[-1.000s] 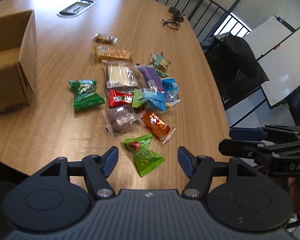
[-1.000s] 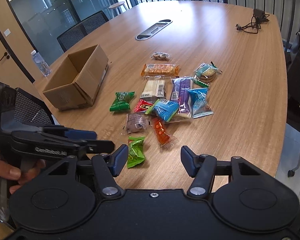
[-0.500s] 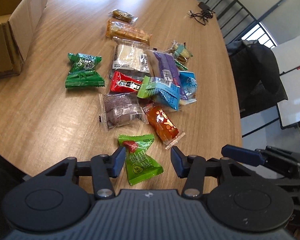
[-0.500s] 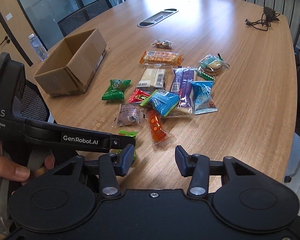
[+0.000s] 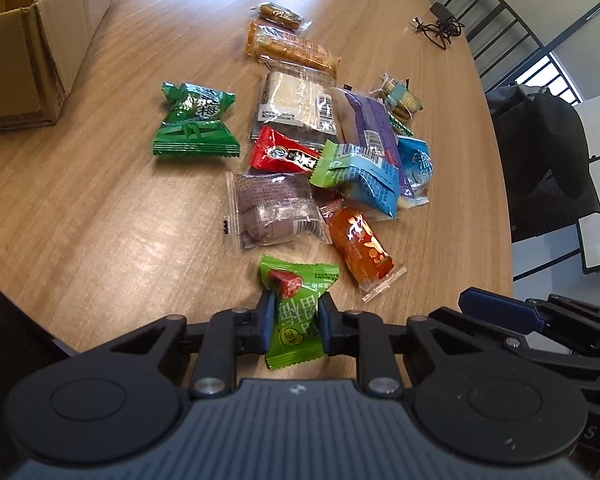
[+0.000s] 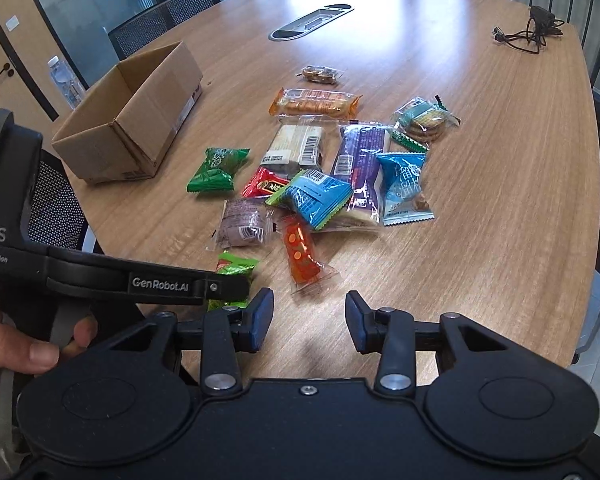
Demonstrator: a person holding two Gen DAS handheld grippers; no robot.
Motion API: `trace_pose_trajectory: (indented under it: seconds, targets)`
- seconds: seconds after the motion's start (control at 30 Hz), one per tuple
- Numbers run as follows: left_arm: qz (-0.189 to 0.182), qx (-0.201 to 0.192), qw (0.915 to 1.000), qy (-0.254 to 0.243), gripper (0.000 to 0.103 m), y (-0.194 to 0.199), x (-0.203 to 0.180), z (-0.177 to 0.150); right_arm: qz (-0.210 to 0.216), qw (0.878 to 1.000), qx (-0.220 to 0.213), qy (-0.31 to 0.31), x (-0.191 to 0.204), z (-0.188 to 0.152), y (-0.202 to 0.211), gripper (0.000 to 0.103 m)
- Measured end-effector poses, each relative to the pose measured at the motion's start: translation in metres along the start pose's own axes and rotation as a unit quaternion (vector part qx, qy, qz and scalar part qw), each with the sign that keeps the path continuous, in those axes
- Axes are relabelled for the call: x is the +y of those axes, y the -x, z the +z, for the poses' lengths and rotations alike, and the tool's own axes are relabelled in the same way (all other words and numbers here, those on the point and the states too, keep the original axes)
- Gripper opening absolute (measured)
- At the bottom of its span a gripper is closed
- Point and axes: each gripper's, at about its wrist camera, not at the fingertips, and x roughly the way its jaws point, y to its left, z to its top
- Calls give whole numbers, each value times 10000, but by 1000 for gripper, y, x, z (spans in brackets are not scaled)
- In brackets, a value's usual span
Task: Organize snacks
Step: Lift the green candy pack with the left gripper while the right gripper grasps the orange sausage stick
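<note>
My left gripper (image 5: 294,326) is shut on a light green candy packet (image 5: 296,312) at the near edge of the snack pile; the packet still lies on the wooden table (image 5: 80,208). In the right wrist view the same packet (image 6: 232,270) is partly hidden behind the left gripper's body. My right gripper (image 6: 308,320) is open and empty, above the near table edge, just short of an orange snack packet (image 6: 302,262). An open cardboard box (image 6: 132,112) stands at the left.
Several other snacks lie in the pile: a dark green packet (image 5: 194,122), a red one (image 5: 286,154), a brown cake (image 5: 274,212), a blue packet (image 6: 316,198), a purple bar (image 6: 362,160). A cable (image 6: 528,34) lies far right. Chairs stand around the table.
My left gripper moved forward and down to the light green packet and closed its fingers on it. My right gripper edged slightly forward and stayed open.
</note>
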Motion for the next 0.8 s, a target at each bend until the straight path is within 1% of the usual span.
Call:
trace_pose_trajectory:
  seconds: [0.17, 0.3, 0.53, 0.8]
  targets:
    - [-53, -132, 9999, 30, 19, 12, 6, 2, 30, 9999, 46, 152, 5, 5, -11, 42]
    - [-51, -239, 9997, 60, 19, 22, 12, 4, -30, 9997, 77, 216, 6, 10, -21, 50]
    - [55, -383, 9989, 265, 19, 31, 30, 9, -14, 9989, 154, 442, 13, 15, -38, 51]
    - [156, -479, 9980, 372, 19, 35, 43, 15, -10, 9990, 142, 424, 14, 23, -53, 51]
